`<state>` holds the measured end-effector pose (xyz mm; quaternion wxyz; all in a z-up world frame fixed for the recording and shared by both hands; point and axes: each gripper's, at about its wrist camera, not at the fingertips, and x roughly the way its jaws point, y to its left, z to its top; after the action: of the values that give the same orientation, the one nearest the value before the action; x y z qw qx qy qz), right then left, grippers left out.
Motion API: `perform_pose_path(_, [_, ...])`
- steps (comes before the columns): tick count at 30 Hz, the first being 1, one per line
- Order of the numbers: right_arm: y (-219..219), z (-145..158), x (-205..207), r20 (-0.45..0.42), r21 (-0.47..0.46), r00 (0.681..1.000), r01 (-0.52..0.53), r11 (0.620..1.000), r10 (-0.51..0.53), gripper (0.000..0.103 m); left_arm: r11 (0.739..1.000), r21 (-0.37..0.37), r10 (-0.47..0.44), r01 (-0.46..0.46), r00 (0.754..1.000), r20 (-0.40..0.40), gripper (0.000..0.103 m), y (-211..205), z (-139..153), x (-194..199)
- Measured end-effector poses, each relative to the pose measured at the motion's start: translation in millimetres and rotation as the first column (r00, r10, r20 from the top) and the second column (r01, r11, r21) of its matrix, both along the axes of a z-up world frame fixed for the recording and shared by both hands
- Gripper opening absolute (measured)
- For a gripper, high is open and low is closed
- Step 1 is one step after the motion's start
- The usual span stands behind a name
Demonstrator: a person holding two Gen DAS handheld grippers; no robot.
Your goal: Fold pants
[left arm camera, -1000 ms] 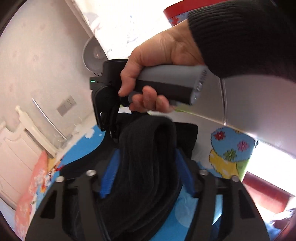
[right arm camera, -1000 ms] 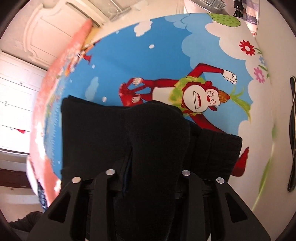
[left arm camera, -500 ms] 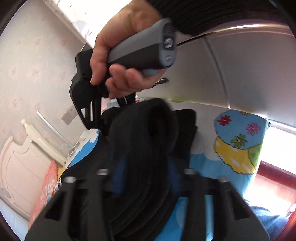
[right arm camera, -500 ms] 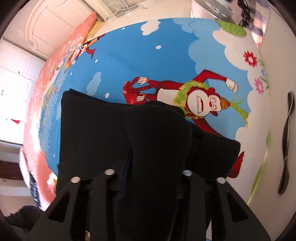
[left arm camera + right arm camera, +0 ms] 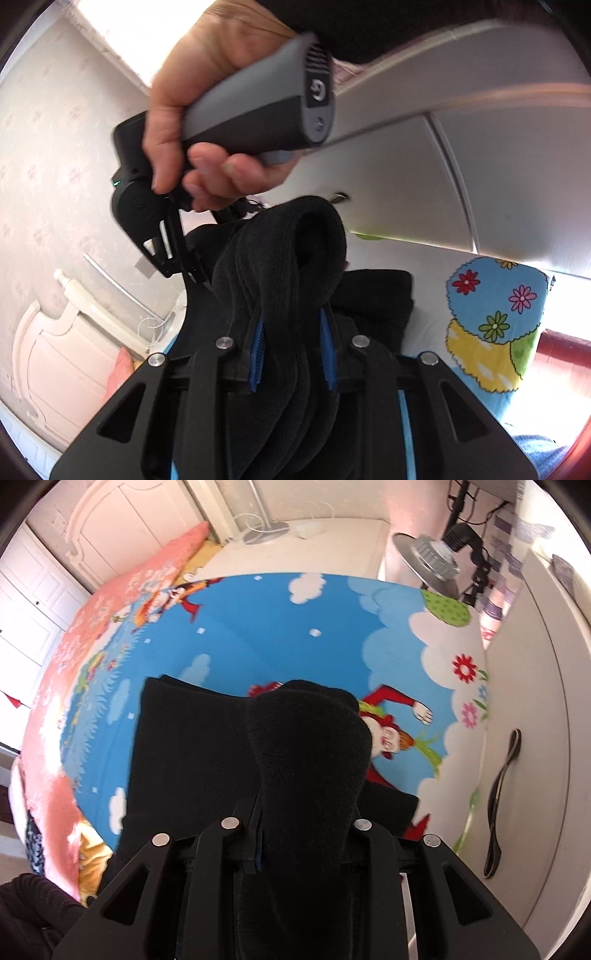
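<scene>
Bright cartoon pictures cover the blue bed sheet, with clouds, flowers and a red monkey on it. White cupboard doors stand beside the bed. The black pants lie partly on this sheet, and a thick bunch of them goes up into both tongs.

A second ago the left gripper stands wide around the cloth, with its blue pads apart from it. Its jaws have just been closing. Now both blue pads squeeze a fat roll of pants between them. The right gripper has also just been closing a little more, and it is clamped tight on its own bunch of black cloth. In its view the sheet now looks farther below than it did, so the cloth seems to be going up.

In the left view, the person's other hand has come closer and higher, holding the grey handle.

So both tongs now have hold of the pants. That probably means the lift is starting, and the held end can next be carried over to make a fold.
</scene>
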<state>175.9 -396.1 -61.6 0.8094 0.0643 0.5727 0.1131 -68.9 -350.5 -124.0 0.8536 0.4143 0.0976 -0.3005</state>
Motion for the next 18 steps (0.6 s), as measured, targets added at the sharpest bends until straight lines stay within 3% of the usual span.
perform_pose_path(4, [-9.4,-29.2,-4.1,-0.014,-0.099,0.999,0.040,0.994,-0.042,0.027,0.999,0.029,-0.019,0.020,0.999,-0.032,0.027,-14.3,-21.9,1.7])
perform_pose_path(5, [-10.7,-35.7,-6.0,-0.005,-0.126,0.999,0.047,0.991,-0.048,0.036,0.999,0.024,-0.027,0.028,0.999,-0.046,0.029,-15.1,-25.5,2.6])
perform_pose_path(6, [-12.7,-38.9,-7.9,0.012,-0.146,0.998,0.063,0.987,-0.062,0.052,0.999,0.002,-0.043,0.043,0.996,-0.075,0.041,-13.1,-26.9,4.8])
perform_pose_path(7, [-14.9,-40.7,-9.5,0.032,-0.176,0.996,0.083,0.981,-0.079,0.060,0.997,-0.020,-0.070,0.068,0.992,-0.109,0.057,-9.2,-25.8,6.0])
perform_pose_path(11, [-15.1,-41.9,-19.5,0.096,-0.280,0.991,0.114,0.953,-0.091,0.074,0.975,-0.150,-0.194,0.161,0.951,-0.240,0.060,30.9,2.6,1.6])
perform_pose_path(13, [-11.1,-30.3,-25.9,0.144,-0.360,0.984,0.151,0.921,-0.105,0.074,0.954,-0.279,-0.212,0.107,0.899,-0.382,0.061,73.2,26.8,11.4])
perform_pose_path(14, [-9.5,-13.6,-34.8,0.198,-0.402,0.970,0.212,0.891,-0.141,0.075,0.939,-0.343,-0.196,0.034,0.871,-0.450,0.061,101.5,39.6,22.0])
perform_pose_path(17, [-5.3,28.9,-66.7,0.344,-0.313,0.921,0.296,0.902,-0.183,0.075,0.907,-0.398,-0.089,-0.141,0.858,-0.506,0.057,153.7,58.1,50.0])
perform_pose_path(18, [-0.3,37.9,-78.7,0.375,-0.296,0.909,0.302,0.906,-0.180,0.075,0.896,-0.397,-0.042,-0.201,0.850,-0.524,0.047,170.6,60.4,62.4])
